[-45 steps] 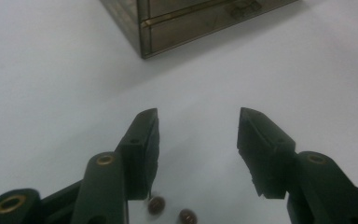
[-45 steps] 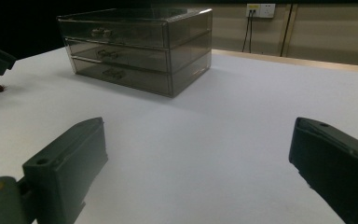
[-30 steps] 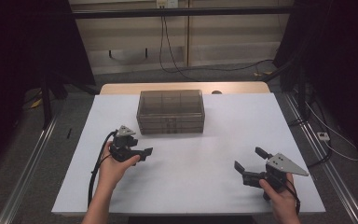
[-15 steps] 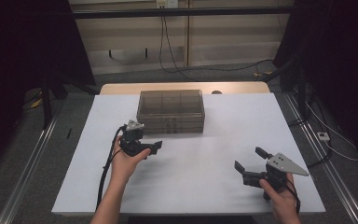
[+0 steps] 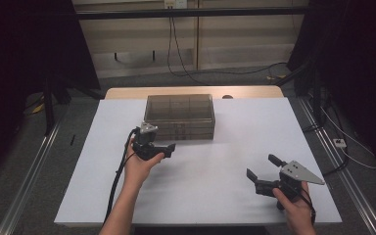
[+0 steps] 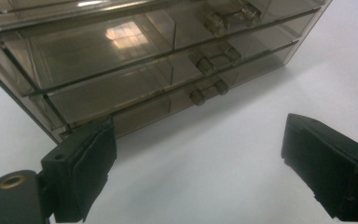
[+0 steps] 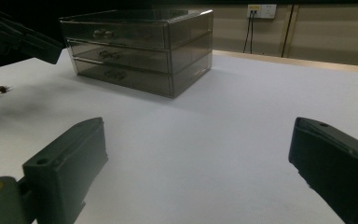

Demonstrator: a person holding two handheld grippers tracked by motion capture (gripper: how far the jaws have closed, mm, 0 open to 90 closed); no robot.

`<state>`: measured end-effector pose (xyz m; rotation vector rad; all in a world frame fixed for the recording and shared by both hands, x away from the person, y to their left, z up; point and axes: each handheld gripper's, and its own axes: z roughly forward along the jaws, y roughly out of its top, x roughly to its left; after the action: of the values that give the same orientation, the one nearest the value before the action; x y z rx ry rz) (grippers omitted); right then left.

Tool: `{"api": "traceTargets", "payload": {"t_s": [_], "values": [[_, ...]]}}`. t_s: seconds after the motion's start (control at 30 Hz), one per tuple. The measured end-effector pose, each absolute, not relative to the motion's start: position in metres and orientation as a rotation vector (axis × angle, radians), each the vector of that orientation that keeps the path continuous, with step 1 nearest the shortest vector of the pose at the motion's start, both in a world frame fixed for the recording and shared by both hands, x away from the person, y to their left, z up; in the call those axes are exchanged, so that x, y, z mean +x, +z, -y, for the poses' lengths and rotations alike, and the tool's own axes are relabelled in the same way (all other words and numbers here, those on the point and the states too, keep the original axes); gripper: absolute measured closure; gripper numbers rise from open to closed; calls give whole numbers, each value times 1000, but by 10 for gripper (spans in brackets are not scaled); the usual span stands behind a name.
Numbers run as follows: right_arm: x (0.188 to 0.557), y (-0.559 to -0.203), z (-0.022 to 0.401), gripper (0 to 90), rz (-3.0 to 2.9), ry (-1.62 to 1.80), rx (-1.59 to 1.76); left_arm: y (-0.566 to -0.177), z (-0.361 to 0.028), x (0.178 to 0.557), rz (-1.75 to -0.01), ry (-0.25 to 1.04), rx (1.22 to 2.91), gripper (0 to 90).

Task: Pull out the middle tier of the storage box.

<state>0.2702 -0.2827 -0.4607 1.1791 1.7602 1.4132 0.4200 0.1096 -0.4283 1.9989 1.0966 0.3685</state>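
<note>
Reaching left claw (image 5: 162, 143), jaws just opened, nears drawer box (image 5: 179, 116).

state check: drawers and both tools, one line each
top drawer: closed
middle drawer: closed
bottom drawer: closed
left tool: jaws just opened wide, nothing between them, in front of the drawer unit
right tool: open, empty, apart from the unit

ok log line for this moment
left gripper: open, empty, at drawer box | right gripper: open, empty | drawers: shut
</note>
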Motion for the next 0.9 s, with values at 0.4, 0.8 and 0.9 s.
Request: {"api": "traceTargets", "payload": {"t_s": [0.4, 0.8, 0.9], "values": [[269, -460, 284, 39, -1759, 1414, 1182, -430, -102, 428, -1175, 412, 1976, 91], [269, -460, 283, 40, -1757, 1417, 1178, -433, -99, 431, -1202, 459, 1964, 108], [269, -460, 284, 40, -1757, 1417, 1182, -433, -97, 431, -1198, 473, 1969, 113]]}}
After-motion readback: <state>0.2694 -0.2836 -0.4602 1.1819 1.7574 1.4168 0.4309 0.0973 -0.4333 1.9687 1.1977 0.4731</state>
